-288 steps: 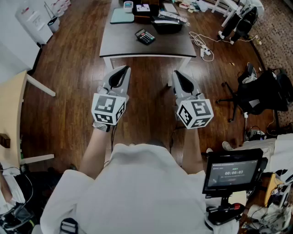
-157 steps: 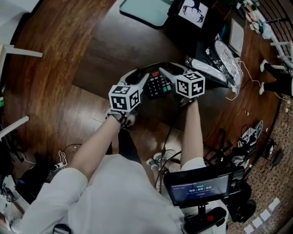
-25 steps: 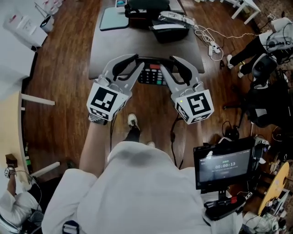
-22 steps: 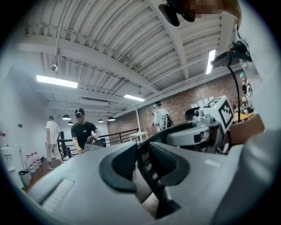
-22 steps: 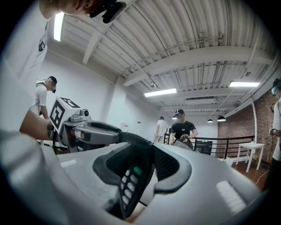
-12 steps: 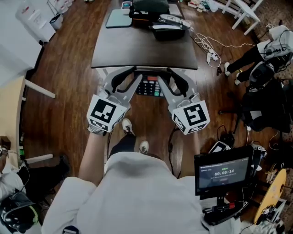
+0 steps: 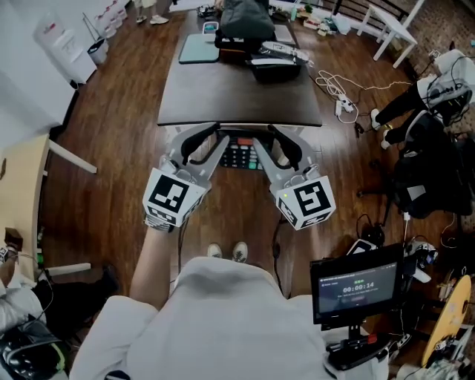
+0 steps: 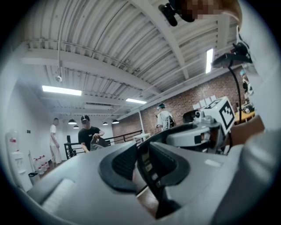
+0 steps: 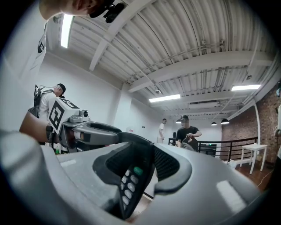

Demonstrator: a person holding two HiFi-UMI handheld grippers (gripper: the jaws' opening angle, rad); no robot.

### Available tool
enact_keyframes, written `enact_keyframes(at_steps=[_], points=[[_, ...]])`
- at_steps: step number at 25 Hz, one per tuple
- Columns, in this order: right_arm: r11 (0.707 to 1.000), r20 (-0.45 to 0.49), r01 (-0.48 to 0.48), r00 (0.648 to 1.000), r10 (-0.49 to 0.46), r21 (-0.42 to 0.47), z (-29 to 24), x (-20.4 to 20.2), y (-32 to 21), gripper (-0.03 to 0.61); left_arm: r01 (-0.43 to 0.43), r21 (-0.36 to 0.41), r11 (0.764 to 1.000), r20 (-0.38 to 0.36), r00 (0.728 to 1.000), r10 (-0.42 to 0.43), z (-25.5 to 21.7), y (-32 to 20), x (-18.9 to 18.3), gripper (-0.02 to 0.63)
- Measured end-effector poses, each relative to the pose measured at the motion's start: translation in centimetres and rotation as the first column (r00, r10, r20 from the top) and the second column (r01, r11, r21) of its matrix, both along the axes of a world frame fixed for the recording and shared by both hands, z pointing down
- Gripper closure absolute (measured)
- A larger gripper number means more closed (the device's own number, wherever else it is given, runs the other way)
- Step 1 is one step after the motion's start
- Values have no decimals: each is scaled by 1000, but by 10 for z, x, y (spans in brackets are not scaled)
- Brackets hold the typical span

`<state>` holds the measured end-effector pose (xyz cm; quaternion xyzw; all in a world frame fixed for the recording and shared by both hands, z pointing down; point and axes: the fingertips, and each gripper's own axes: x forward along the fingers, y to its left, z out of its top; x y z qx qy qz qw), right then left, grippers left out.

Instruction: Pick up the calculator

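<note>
The black calculator [image 7: 240,154], with its red and green keys, hangs in the air between my two grippers, just off the near edge of the dark table [image 7: 237,93] and over the wooden floor. My left gripper [image 7: 221,141] is shut on its left edge and my right gripper [image 7: 261,139] on its right edge. In the left gripper view the calculator [image 8: 149,176] shows edge-on between the jaws. In the right gripper view its keypad [image 9: 131,186] slants between the jaws, and both grippers point level.
The table's far end carries a dark bag [image 7: 245,18], a teal pad [image 7: 199,48] and a black tray [image 7: 273,67]. White cables [image 7: 334,82] lie on the floor at the right, near a black chair [image 7: 427,163]. A monitor [image 7: 356,286] stands at lower right.
Both grippers have drawn back from the table toward my body with the calculator held between them. It has gone from over the table's near edge to over the floor.
</note>
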<state>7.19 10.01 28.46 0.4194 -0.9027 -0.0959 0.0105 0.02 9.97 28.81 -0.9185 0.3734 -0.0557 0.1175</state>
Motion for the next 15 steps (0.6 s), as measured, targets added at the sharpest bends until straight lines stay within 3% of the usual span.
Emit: enact_keyframes(at_steps=[15], points=[[999, -13, -28, 1000, 28, 20, -13, -10, 1, 436, -21, 17, 1000, -23, 1000, 21, -12, -1, -10, 514]])
